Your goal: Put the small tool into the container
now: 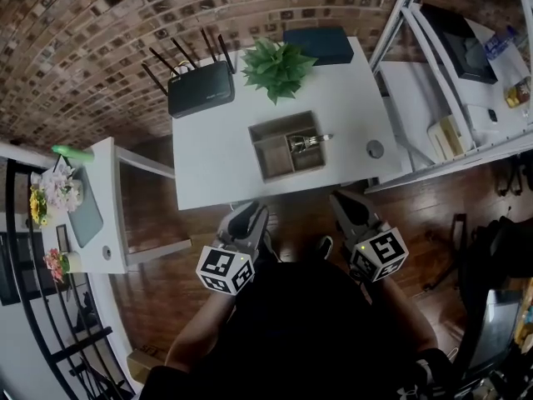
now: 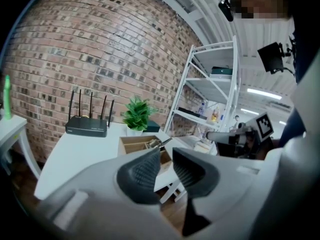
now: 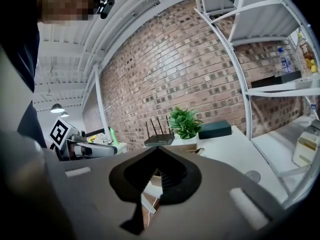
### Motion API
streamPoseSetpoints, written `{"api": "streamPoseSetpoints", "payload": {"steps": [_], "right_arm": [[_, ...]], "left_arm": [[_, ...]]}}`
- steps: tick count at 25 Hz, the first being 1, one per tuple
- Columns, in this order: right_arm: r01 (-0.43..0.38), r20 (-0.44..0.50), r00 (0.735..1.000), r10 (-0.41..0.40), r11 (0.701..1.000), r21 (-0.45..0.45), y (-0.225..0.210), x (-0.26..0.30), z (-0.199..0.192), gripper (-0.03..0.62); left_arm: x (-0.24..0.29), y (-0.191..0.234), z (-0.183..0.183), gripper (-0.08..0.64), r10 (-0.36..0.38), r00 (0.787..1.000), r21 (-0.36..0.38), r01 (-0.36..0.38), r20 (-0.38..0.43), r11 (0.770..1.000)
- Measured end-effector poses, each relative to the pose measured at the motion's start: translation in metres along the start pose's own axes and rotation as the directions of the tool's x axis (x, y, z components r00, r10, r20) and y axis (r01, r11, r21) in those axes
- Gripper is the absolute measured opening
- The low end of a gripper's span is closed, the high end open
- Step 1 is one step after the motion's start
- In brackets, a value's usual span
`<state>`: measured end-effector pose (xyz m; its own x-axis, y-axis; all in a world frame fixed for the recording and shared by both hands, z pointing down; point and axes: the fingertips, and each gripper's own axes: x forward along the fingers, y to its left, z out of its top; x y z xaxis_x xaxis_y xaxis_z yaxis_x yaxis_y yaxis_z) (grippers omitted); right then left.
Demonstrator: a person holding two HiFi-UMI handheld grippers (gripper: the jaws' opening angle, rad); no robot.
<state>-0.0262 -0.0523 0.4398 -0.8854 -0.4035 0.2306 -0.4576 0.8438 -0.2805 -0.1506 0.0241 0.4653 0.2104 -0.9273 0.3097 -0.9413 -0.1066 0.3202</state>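
We see the small tool (image 1: 307, 142), a shiny metal piece, lying inside the container (image 1: 268, 130) just right of the head view's centre. It sits in the right-hand compartment, and one end pokes out over the right rim. In the left gripper view the same tool (image 2: 159, 143) shows at the container's (image 2: 131, 143) near corner, right above the jaws.

The container is a shallow brown tray with dividers, resting on the white table (image 1: 212, 157) in the middle of the frame. Above it stands a green plant (image 1: 277, 67). A black router (image 1: 200, 88) with four antennas sits to the plant's left, and a dark box (image 1: 319, 45) lies to its upper right. A round grey cap (image 1: 376, 148) is set into the tabletop right of the container.

Both grippers hang below the table's near edge, well apart from the container, in the lower half of the head view. On the left gripper (image 1: 247, 217) (image 2: 166, 156) we find the ribbed pads apart with a narrow gap, and nothing between them. On the right gripper (image 1: 348, 203) (image 3: 159, 151) the tips meet, with nothing held.

A white shelving rack (image 1: 433, 73) fills the right edge. At the left edge stands a small white side table (image 1: 104, 215) with flowers (image 1: 54, 192) and a green bottle (image 1: 73, 152). A brick wall (image 1: 92, 32) spans the top, and brown floor (image 1: 150, 207) lies between the two tables.
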Motion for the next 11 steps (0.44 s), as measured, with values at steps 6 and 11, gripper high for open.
{"api": "streamPoseSetpoints", "payload": {"steps": [6,11], "right_arm": [[0.027,0.011,1.000,-0.027,1.000,0.004,-0.001,0.004,-0.001,0.005],[0.042,0.010,0.999,-0.042,0.999,0.007,-0.001,0.007,0.000,0.005]], "left_arm": [[0.003,0.003,0.005,0.080,-0.032,0.999,0.012,0.032,-0.009,0.999],[0.007,0.006,0.010,0.079,-0.047,0.999,0.019,0.047,-0.009,0.999]]}}
